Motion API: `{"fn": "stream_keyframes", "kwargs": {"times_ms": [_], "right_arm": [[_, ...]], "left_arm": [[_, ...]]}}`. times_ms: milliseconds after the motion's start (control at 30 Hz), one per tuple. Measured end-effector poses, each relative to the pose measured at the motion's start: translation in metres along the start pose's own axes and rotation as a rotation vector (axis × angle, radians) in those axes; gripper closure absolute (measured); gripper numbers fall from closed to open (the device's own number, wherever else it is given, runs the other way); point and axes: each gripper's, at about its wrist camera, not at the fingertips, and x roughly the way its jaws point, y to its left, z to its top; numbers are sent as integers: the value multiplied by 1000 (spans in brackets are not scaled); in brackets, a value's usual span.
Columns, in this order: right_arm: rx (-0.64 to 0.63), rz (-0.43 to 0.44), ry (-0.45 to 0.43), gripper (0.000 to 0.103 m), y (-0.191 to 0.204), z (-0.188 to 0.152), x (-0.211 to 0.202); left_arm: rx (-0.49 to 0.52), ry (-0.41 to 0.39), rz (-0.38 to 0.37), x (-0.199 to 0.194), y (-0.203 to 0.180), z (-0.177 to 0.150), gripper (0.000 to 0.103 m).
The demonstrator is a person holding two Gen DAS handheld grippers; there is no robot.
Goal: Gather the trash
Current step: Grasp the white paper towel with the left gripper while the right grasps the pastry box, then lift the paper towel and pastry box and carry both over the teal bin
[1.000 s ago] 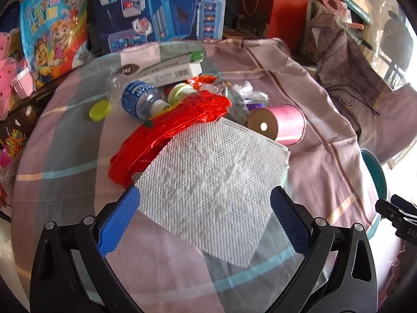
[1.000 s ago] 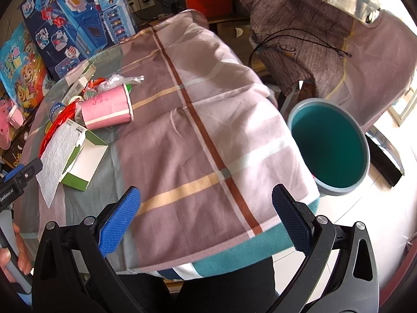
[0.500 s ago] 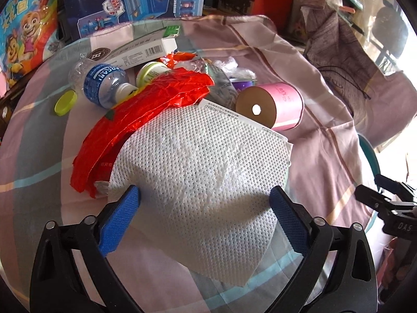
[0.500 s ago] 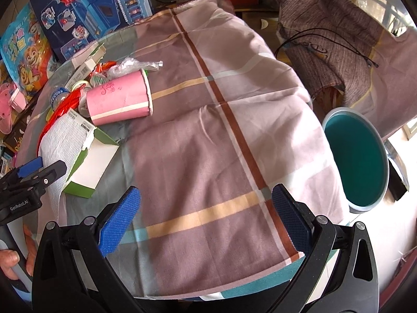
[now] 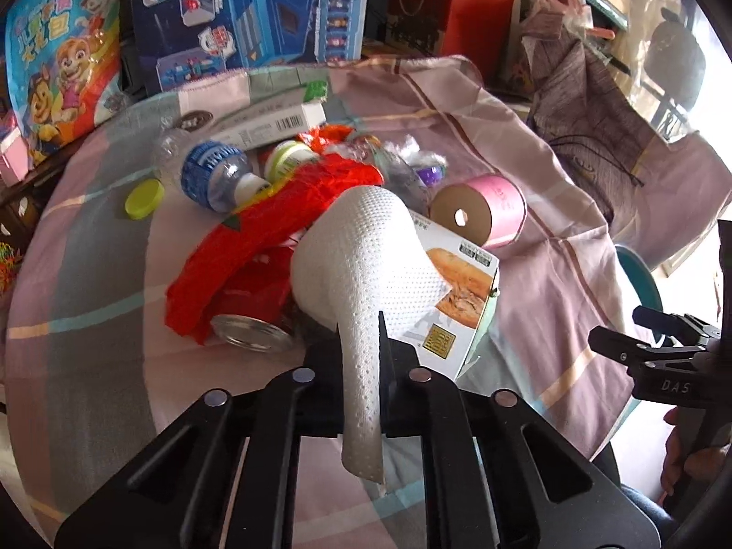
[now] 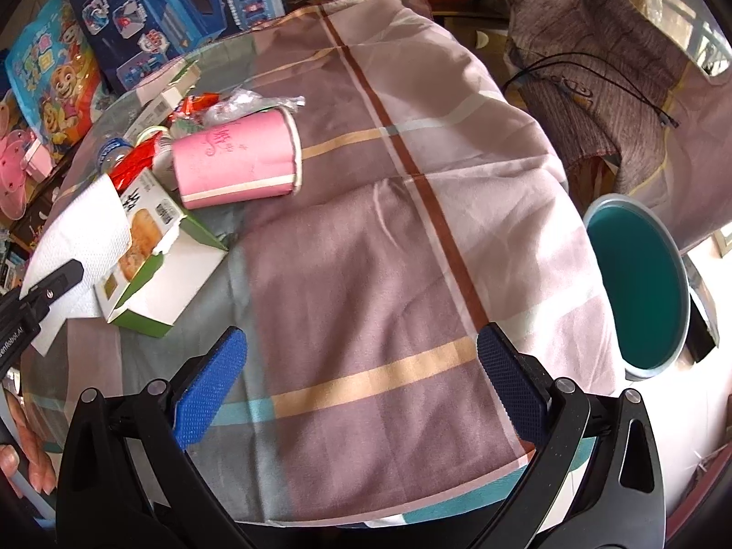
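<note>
My left gripper [image 5: 361, 357] is shut on a white paper towel [image 5: 361, 265], which bunches up over a pile of trash on the checked tablecloth. The towel also shows in the right wrist view [image 6: 87, 233]. Under it lie a food box [image 5: 457, 302], a red wrapper [image 5: 274, 224], a can [image 5: 251, 334], a pink paper cup [image 5: 485, 215] on its side, a plastic bottle [image 5: 206, 174] and a yellow-green cap [image 5: 144, 196]. My right gripper [image 6: 361, 393] is open and empty over the bare cloth, right of the pile. A teal bin [image 6: 640, 283] stands beside the table.
A long white carton [image 5: 265, 123] lies behind the pile. Toy boxes [image 5: 247, 13] stand at the back. A brown cloth with a black cable [image 6: 590, 73] drapes over furniture at the right. The table edge [image 6: 457, 498] is close to my right gripper.
My left gripper has shut on the paper towel, which was lying flat and is now bunched and lifted, uncovering the food box and can. My right gripper has moved in over the table.
</note>
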Motion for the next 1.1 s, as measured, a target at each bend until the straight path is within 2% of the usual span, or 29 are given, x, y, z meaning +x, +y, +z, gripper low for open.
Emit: {"fn": "stream_keyframes", "kwargs": {"times_ms": [133,333,533,633,700,767,800,867,967,1033,1100], "right_arm": [[-38,59,2,6,18,2,-2],[-124,225,33,6,69,3,5],[-85,318,62,17,95,22,23],[-64,361,82,18,103,31,36],[-51,398,77,23,111,35,45],[-43,432,77,44,116,38,53],[-35,461,71,46,120,39,55],[-38,498,56,65,124,39,50],[-79,521,28,80,133,40,30],[-109,537,5,97,136,41,13],[-141,522,-35,99,136,41,-6]], "left_arm": [[-22,-39,34,-12,15,2,98],[-79,-27,39,-11,42,-13,98],[-104,-3,8,0,56,-30,98],[-119,22,-11,9,62,-35,98],[-118,30,-16,12,64,-37,98],[-117,32,-19,13,64,-38,98],[-116,31,-19,12,64,-38,98],[-120,24,-17,10,64,-37,98],[-135,1,-4,1,66,-35,98],[-148,-22,7,-8,67,-31,98],[-158,-47,18,-19,68,-26,98]]}}
